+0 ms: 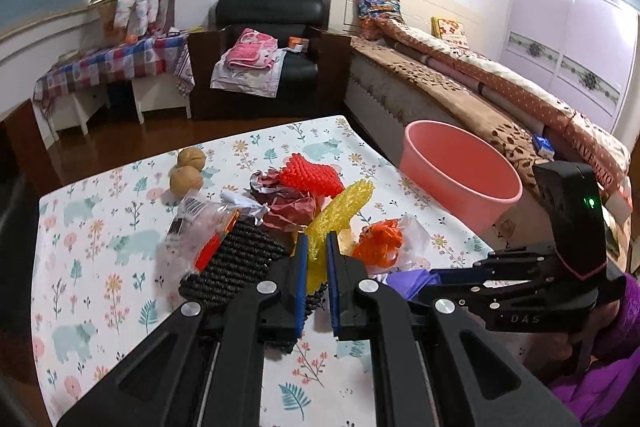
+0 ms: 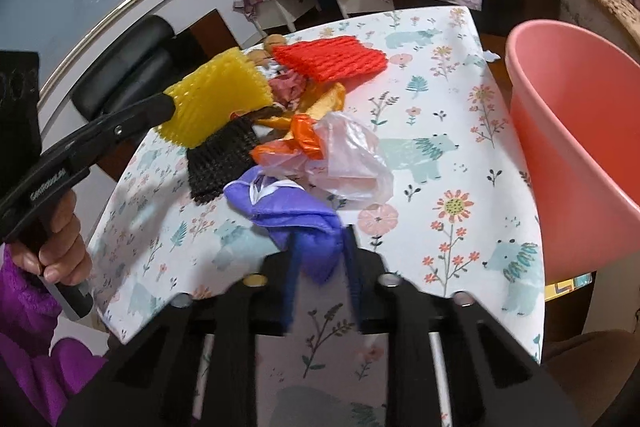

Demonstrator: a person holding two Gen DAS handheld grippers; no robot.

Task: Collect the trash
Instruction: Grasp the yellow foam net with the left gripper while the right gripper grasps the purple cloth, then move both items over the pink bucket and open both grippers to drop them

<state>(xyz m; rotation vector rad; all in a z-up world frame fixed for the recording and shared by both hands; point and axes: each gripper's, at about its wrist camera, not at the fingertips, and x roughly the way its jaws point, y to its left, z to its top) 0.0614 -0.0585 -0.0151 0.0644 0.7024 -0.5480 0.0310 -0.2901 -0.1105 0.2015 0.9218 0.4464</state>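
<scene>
Carrying both catches to the pink basin point(image 2: 568, 147) at the table's far right edge looks like the step in hand, and it goes best one at a time. The left gripper point(image 1: 317, 263) has its blue pads pinched on the yellow foam fruit net point(image 1: 340, 211), which stands up above the pile of litter; the right gripper point(image 2: 322, 259) has its pads pressed on a fold of the purple plastic bag point(image 2: 288, 203). The net is springy and the bag is slippery and trailing, so each wants a firm squeeze, a lift well above the heap so nothing drags along, and release only once over the basin's mouth. Left on the floral tablecloth point(image 2: 448, 155) are the red foam net point(image 2: 332, 57), the black foam net point(image 2: 222, 159), the orange and clear bags point(image 2: 332, 151), crumpled red paper point(image 1: 288, 207), a clear wrapper point(image 1: 200, 231) and two walnuts point(image 1: 188, 169). The basin's inside is mostly out of sight, so whether it holds anything cannot be told. What lies under the heap is hidden, and the wrapper's printing is too blurred to read.
</scene>
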